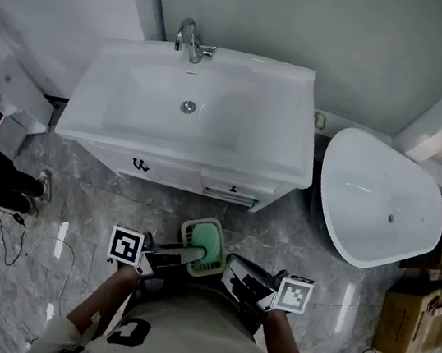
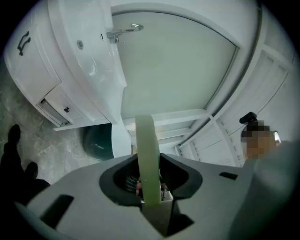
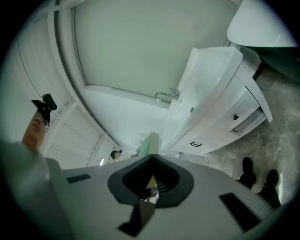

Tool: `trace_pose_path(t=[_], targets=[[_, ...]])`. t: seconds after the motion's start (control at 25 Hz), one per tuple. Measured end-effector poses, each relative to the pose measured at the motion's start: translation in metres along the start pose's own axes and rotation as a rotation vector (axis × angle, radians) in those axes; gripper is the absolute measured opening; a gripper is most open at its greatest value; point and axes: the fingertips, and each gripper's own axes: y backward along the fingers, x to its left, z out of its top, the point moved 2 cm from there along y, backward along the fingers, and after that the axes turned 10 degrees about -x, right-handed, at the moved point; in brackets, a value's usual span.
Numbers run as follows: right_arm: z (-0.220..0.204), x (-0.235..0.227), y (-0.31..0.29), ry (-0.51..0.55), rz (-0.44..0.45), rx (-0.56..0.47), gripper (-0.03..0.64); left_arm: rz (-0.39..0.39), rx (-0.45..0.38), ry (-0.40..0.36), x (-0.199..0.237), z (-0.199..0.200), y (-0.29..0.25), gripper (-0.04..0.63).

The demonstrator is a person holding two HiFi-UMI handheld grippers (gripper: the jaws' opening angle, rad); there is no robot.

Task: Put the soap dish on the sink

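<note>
Roughly level soap dish [image 1: 203, 248], lengthwise toward sink [image 1: 285, 150]

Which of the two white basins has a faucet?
The rectangular vanity sink at the wall, with the chrome faucet on its back rim; the oval basin beside it shows only a drain hole.

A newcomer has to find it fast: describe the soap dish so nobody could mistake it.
Start at the white sink on its cabinet by the wall, then look just in front of it. There the left gripper pinches the soap dish: a rounded tray, mint green with a pale rim, the only green thing among white fixtures.
</note>
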Motion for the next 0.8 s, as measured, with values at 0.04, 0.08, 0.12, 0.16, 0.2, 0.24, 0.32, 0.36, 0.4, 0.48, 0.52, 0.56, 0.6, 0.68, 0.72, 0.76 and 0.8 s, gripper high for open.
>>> trace_pose_path(t=[0.04, 0.08, 0.12, 0.16, 0.2, 0.24, 0.32, 0.36, 0.4, 0.48, 0.52, 0.56, 0.6, 0.68, 0.72, 0.76, 0.8], targets=[[-0.003, 0.002, 0.002, 0.008, -0.005, 0.002, 0.009, 0.007, 0.01, -0.013, -0.002, -0.003, 0.002, 0.129], [-0.006, 0.003, 0.004, 0.015, -0.01, 0.003, 0.009, 0.014, 0.018, -0.023, -0.003, -0.006, 0.004, 0.129], [-0.009, 0.005, 0.006, 0.021, -0.015, 0.004, 0.009, 0.021, 0.025, -0.028, -0.005, -0.009, 0.007, 0.129], [-0.013, 0.006, 0.007, 0.027, -0.02, 0.006, 0.009, 0.027, 0.026, -0.027, -0.007, -0.012, 0.01, 0.129], [-0.018, 0.007, 0.008, 0.031, -0.022, 0.008, 0.009, 0.031, 0.024, -0.022, -0.009, -0.015, 0.014, 0.129], [-0.021, 0.01, 0.006, 0.033, -0.021, 0.009, 0.009, 0.035, 0.018, -0.017, -0.01, -0.016, 0.019, 0.129], [-0.028, 0.015, 0.001, 0.037, -0.017, 0.014, 0.009, 0.043, 0.007, -0.011, -0.011, -0.018, 0.03, 0.129], [-0.032, 0.016, -0.002, 0.039, -0.018, 0.019, 0.009, 0.047, 0.003, -0.012, -0.01, -0.019, 0.035, 0.129], [-0.037, 0.015, -0.005, 0.042, -0.021, 0.026, 0.009, 0.048, 0.0, -0.016, -0.01, -0.019, 0.041, 0.129], [-0.044, 0.016, -0.014, 0.042, -0.017, 0.031, 0.009, 0.049, -0.009, -0.021, -0.008, -0.019, 0.055, 0.129], [-0.048, 0.017, -0.021, 0.034, -0.014, 0.029, 0.009, 0.049, -0.016, -0.022, -0.007, -0.017, 0.062, 0.129], [-0.052, 0.02, -0.027, 0.025, -0.011, 0.029, 0.009, 0.051, -0.023, -0.025, -0.007, -0.015, 0.071, 0.128], [-0.058, 0.023, -0.033, 0.021, -0.008, 0.034, 0.009, 0.055, -0.029, -0.032, -0.006, -0.013, 0.08, 0.127], [-0.071, 0.032, -0.046, 0.029, -0.009, 0.056, 0.009, 0.065, -0.041, -0.056, -0.005, -0.006, 0.098, 0.127], [-0.076, 0.036, -0.052, 0.038, -0.016, 0.067, 0.009, 0.066, -0.046, -0.07, -0.005, -0.002, 0.106, 0.127], [-0.081, 0.037, -0.056, 0.048, -0.028, 0.074, 0.009, 0.062, -0.052, -0.083, -0.005, 0.001, 0.113, 0.127], [-0.084, 0.038, -0.058, 0.053, -0.045, 0.079, 0.009, 0.054, -0.06, -0.087, -0.006, 0.004, 0.119, 0.127]])
